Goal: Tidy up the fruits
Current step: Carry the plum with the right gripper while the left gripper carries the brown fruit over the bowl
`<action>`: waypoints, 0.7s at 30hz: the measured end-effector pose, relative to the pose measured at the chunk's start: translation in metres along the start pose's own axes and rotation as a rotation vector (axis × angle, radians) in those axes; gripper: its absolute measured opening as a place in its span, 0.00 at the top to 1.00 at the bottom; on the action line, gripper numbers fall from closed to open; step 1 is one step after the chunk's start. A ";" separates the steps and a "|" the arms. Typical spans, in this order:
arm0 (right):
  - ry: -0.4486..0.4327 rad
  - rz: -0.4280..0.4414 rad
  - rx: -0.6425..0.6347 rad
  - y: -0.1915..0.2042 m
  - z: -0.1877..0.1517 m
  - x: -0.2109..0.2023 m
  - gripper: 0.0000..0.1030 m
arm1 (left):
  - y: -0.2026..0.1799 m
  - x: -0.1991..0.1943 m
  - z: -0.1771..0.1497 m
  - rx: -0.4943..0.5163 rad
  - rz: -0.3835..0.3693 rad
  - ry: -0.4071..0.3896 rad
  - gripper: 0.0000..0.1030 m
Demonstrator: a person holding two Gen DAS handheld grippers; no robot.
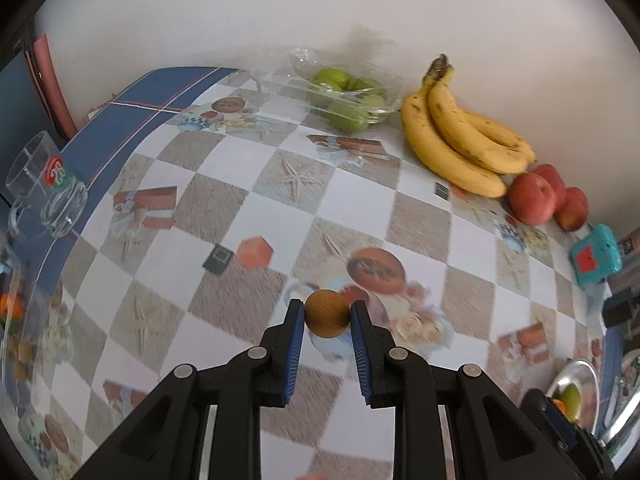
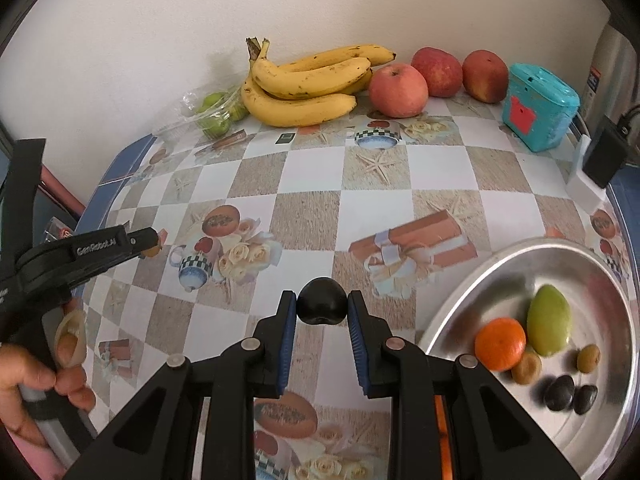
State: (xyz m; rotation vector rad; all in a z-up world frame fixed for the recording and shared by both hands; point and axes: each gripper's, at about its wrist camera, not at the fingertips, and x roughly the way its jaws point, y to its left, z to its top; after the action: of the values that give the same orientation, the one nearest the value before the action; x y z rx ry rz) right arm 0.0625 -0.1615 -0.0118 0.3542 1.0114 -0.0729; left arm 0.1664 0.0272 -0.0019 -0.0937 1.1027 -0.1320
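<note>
My left gripper (image 1: 327,314) is shut on a small round brown fruit (image 1: 327,313), held above the checked tablecloth. My right gripper (image 2: 322,308) is shut on a small dark plum (image 2: 322,306), just left of a metal plate (image 2: 472,276). On the plate lie an orange (image 2: 500,344), a green mango (image 2: 549,326), two small brown fruits and two dark plums (image 2: 570,394). The right wrist view also shows the left gripper (image 2: 150,246) at the far left, with a hand on its handle. Bananas (image 2: 308,80) and three red apples (image 2: 398,90) lie by the wall.
A clear bag of green fruits (image 1: 346,96) lies near the wall. A glass mug (image 1: 44,192) stands on the blue table edge at left. A teal box (image 2: 540,106) and a black adapter on a white block (image 2: 598,160) sit at the right.
</note>
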 end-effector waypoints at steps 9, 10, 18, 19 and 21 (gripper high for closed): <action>-0.007 -0.010 0.016 -0.006 -0.018 -0.024 0.74 | -0.020 -0.036 -0.031 0.010 -0.051 -0.028 0.75; -0.008 -0.011 0.020 -0.007 -0.021 -0.027 0.74 | -0.023 -0.038 -0.036 0.010 -0.057 -0.026 0.75; 0.003 -0.038 0.063 -0.023 -0.043 -0.043 0.74 | -0.049 -0.056 -0.067 0.062 -0.099 -0.031 0.75; 0.007 -0.041 0.074 -0.026 -0.046 -0.045 0.74 | -0.053 -0.057 -0.069 0.072 -0.108 -0.028 0.75; 0.017 -0.047 0.095 -0.032 -0.052 -0.047 0.74 | -0.063 -0.061 -0.072 0.088 -0.136 -0.026 0.75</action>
State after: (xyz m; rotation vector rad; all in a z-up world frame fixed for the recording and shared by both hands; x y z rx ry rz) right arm -0.0116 -0.1797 -0.0053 0.4186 1.0350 -0.1607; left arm 0.0711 -0.0261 0.0283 -0.0916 1.0630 -0.3002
